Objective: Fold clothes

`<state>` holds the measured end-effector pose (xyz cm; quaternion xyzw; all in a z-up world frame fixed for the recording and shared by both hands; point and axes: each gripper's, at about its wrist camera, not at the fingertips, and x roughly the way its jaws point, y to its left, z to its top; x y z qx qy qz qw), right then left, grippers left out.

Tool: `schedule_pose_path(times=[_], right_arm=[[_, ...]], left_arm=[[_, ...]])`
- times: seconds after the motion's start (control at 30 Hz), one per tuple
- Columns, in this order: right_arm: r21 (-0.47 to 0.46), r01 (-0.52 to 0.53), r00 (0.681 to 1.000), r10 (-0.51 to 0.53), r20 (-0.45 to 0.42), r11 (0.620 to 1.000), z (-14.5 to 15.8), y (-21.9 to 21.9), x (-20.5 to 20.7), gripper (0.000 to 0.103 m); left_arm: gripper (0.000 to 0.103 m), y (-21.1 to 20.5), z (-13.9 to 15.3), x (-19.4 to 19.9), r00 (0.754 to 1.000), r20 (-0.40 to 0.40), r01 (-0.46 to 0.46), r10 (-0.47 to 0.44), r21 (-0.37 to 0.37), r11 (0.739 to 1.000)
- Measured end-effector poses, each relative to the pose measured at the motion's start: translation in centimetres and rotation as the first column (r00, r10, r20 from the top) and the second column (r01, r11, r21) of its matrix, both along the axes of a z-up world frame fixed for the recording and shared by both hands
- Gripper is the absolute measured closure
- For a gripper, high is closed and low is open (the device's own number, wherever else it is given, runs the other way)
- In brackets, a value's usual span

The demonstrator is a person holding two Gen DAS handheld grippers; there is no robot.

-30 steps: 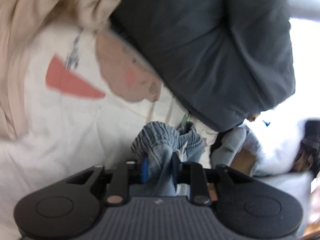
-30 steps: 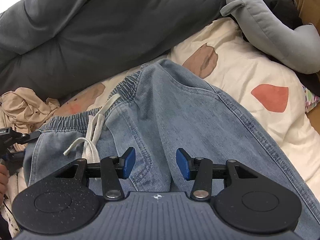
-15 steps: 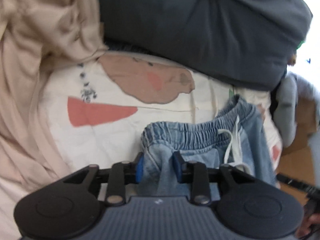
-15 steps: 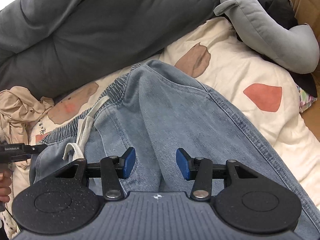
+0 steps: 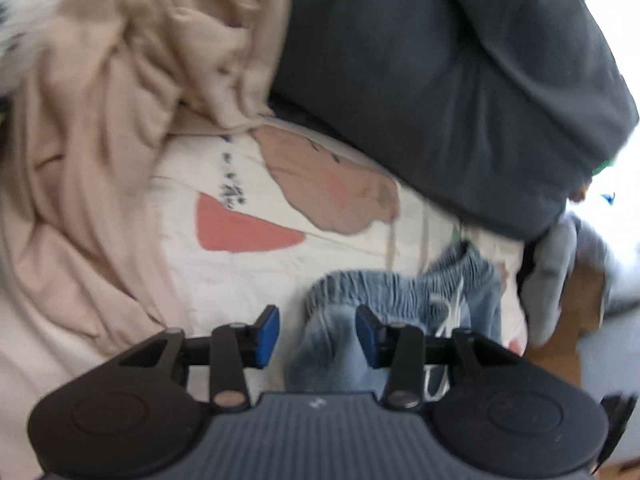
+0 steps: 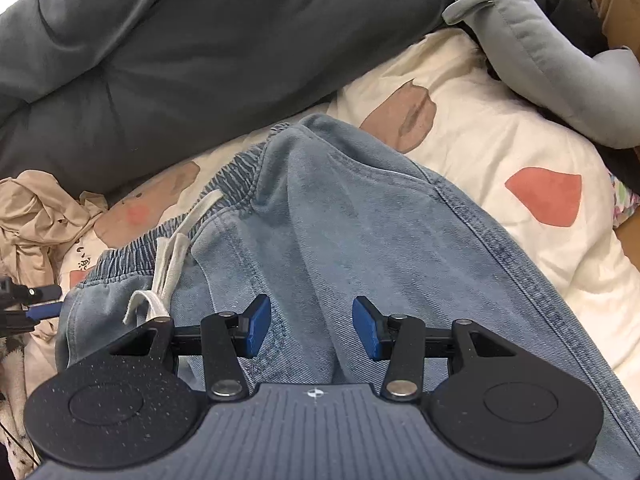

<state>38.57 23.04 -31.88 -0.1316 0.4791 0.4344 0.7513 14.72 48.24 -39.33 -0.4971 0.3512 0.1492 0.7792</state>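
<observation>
Light blue jeans (image 6: 360,220) with an elastic waistband and a white drawstring (image 6: 168,272) lie on a cream bedsheet (image 6: 500,140) with pink and brown patches. My right gripper (image 6: 311,328) is open just above the jeans' upper leg, holding nothing. My left gripper (image 5: 317,334) is open at the waistband corner (image 5: 340,292); the denim lies between its blue pads, loose. The left gripper's tips also show at the left edge of the right wrist view (image 6: 36,300).
A dark grey duvet (image 6: 200,48) lies along the far side. A crumpled beige garment (image 5: 100,120) is heaped to the left. A grey plush toy (image 6: 540,40) and a cardboard box edge (image 6: 616,4) are at the right.
My left gripper has opened and let go of the jeans' waistband, which it held shut before. The waistband now rests spread on the sheet. My right gripper has stayed open and moved slightly.
</observation>
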Motion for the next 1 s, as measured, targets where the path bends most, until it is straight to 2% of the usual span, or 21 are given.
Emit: schedule_pose_path(times=[0.2,0.3,0.4,0.47,0.73,0.87,1.0], right_arm=[[0.0,-0.001,1.0,0.001,-0.003,1.0,-0.2,0.7,-0.1,0.051],[-0.003,0.002,1.0,-0.002,-0.001,1.0,-0.3,0.8,0.0,0.051],[-0.003,0.009,1.0,-0.009,0.003,1.0,-0.2,0.9,0.2,0.051],[0.001,0.016,1.0,-0.016,0.009,1.0,-0.1,0.9,0.4,0.051],[0.007,0.035,0.998,-0.035,0.053,0.999,1.0,2.2,3.0,0.051],[0.003,0.032,0.996,-0.032,0.082,0.999,1.6,3.5,4.6,0.051],[-0.01,0.005,0.994,-0.004,0.105,1.0,1.9,5.1,6.7,0.051]], left_arm=[[0.064,0.4,-2.3,0.6,0.999,-0.02,-0.036,0.034,-0.116,0.993],[0.064,0.3,-3.2,0.9,0.999,-0.032,-0.045,0.04,-0.149,0.988],[0.062,-0.1,-4.0,1.3,0.999,-0.036,-0.027,0.021,-0.193,0.981],[0.065,-0.8,-4.5,1.7,0.998,-0.054,-0.003,-0.009,-0.21,0.978],[0.068,-1.3,-5.6,1.7,0.998,-0.057,0.006,-0.019,-0.229,0.973],[0.081,-1.1,-6.0,1.4,0.999,-0.05,0.003,-0.015,-0.236,0.972],[0.087,-1.6,-5.2,1.4,0.998,-0.049,0.018,-0.027,-0.176,0.984]])
